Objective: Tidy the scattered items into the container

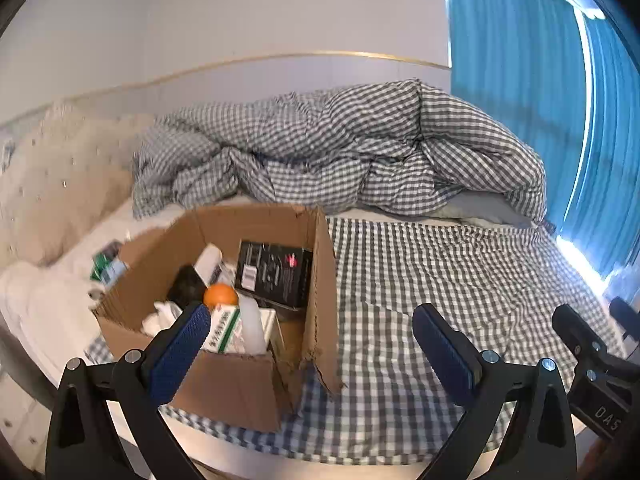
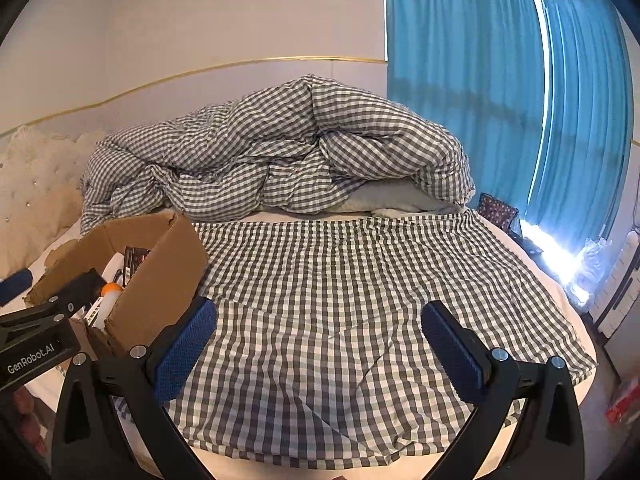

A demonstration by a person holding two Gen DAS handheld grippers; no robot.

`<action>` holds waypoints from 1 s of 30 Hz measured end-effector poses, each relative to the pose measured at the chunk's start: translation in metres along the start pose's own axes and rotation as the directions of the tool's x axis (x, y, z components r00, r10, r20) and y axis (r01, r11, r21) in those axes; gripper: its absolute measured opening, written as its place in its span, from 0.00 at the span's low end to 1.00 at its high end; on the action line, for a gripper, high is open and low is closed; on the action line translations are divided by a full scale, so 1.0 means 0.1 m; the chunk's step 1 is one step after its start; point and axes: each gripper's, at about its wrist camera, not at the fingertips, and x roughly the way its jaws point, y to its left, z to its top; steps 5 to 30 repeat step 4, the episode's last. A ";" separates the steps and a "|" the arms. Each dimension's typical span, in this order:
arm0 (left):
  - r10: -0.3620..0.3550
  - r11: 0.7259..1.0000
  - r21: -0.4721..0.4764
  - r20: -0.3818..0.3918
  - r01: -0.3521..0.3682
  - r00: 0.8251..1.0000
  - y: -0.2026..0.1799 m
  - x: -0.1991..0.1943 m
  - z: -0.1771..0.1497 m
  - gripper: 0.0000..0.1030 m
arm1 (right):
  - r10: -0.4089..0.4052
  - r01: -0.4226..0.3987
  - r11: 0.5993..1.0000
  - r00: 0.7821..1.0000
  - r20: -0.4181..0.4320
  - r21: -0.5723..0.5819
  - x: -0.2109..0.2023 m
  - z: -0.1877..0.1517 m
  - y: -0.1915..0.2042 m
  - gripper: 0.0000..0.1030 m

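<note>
On the bed, the cardboard box [image 1: 240,380] holds an orange [image 1: 220,295], a black carton [image 1: 274,274] and seemingly medicine packs; both jaws spread, empty.

Matt corrugated cardboard box [image 1: 236,384] on soft checked cloth sheet [image 2: 340,280].

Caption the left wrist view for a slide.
Open left tool hovers by cardboard box holding an orange and black carton.
</note>
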 end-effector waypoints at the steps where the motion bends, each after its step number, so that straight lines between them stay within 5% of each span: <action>1: 0.003 1.000 -0.007 -0.007 -0.003 1.000 0.01 0.01 -0.01 1.00 | 0.001 -0.001 1.000 1.000 -0.003 0.000 0.01 0.00 0.00 1.00; 30: 0.034 0.999 0.008 -0.005 -0.034 0.999 0.00 0.02 -0.02 1.00 | -0.001 0.001 1.000 1.000 -0.011 0.001 0.02 -0.02 0.01 1.00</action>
